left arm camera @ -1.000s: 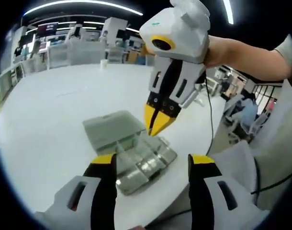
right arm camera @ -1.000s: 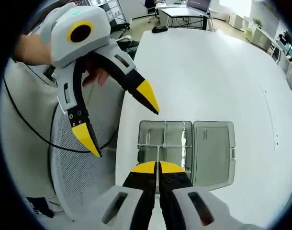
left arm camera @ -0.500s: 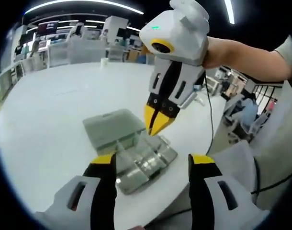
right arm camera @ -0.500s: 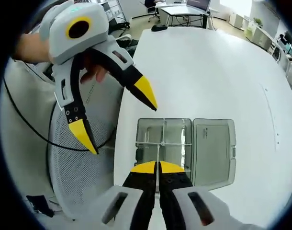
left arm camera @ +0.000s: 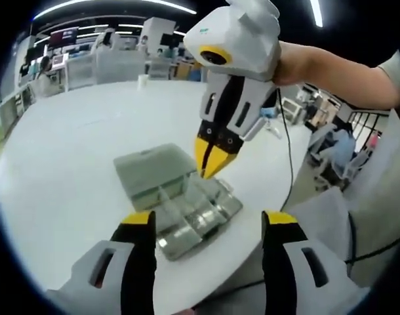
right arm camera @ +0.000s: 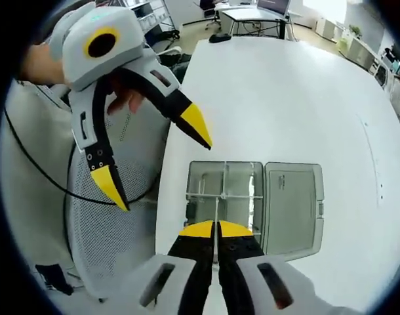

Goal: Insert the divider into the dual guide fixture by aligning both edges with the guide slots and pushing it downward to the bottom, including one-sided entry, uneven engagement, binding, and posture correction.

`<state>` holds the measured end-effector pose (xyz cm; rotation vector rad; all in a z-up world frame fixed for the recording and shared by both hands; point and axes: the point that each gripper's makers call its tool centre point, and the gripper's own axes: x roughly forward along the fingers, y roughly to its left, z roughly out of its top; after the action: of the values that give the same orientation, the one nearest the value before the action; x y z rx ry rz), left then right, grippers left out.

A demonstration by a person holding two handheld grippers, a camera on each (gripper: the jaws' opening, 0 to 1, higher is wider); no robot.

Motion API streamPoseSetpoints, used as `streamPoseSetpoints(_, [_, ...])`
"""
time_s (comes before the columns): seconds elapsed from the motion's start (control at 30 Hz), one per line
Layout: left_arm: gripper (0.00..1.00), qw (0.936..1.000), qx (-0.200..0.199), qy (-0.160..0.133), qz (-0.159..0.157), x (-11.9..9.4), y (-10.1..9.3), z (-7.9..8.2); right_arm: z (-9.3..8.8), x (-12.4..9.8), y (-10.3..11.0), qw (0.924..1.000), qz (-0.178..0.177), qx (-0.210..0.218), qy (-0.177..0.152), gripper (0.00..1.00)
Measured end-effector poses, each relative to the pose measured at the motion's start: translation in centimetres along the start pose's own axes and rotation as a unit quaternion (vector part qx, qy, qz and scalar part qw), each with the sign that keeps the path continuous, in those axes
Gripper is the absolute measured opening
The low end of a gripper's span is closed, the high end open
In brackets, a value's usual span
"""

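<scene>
The guide fixture (right arm camera: 226, 187) is a clear compartment box with its lid (right arm camera: 292, 207) folded open flat, lying near the white table's edge. My right gripper (right arm camera: 216, 230) is shut on a thin clear divider (right arm camera: 217, 209), seen edge-on and standing over the box's middle cross wall. In the left gripper view the right gripper (left arm camera: 210, 164) points down at the fixture (left arm camera: 187, 210), its tips just above the compartments. My left gripper (left arm camera: 208, 223) is open with nothing between its jaws. The left gripper (right arm camera: 154, 157) hovers off the table's edge, left of the box.
A grey mesh chair (right arm camera: 115, 223) and a black cable (right arm camera: 36, 177) sit beside the table edge (right arm camera: 164, 197). The white table (right arm camera: 285, 98) stretches beyond the box. A person's forearm (left arm camera: 331, 65) holds the right gripper. Desks and shelves (left arm camera: 95, 65) stand far behind.
The left gripper has drifted slightly up and away from the box. The right gripper stays shut on the divider over the fixture, nearly still.
</scene>
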<state>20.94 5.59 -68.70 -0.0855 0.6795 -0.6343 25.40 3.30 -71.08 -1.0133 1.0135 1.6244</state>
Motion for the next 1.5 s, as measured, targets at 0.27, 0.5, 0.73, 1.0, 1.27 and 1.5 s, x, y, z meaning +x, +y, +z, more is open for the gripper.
streamPoseSetpoints(0.27, [0.64, 1.0000, -0.002, 0.006, 0.004, -0.2, -0.2, -0.4, -0.2, 0.4, 0.1, 1.0000, -0.002, -0.007, 0.006, 0.00])
streamPoseSetpoints(0.5, [0.64, 0.9999, -0.003, 0.008, 0.005, -0.4, -0.1, -0.6, -0.3, 0.7, 0.0, 0.9999, -0.002, -0.009, 0.010, 0.00])
streamPoseSetpoints(0.73, [0.64, 0.9999, -0.004, 0.008, 0.005, -0.4, -0.1, -0.5, -0.4, 1.1, -0.2, 0.9998, -0.007, -0.012, 0.015, 0.00])
streamPoseSetpoints(1.0, [0.64, 0.9999, -0.007, 0.007, 0.007, -0.6, 0.2, -0.5, -0.5, 1.4, -0.3, 0.9997, -0.007, -0.014, 0.021, 0.00])
streamPoseSetpoints(1.27, [0.64, 0.9999, -0.009, 0.005, 0.008, -0.6, 0.4, -0.5, -0.5, 1.7, -0.6, 0.9997, -0.005, -0.012, 0.020, 0.00])
streamPoseSetpoints(1.5, [0.63, 0.9999, -0.010, 0.004, 0.008, -0.6, 0.5, -0.5, -0.5, 1.8, -0.6, 0.9997, -0.005, -0.002, 0.022, 0.00])
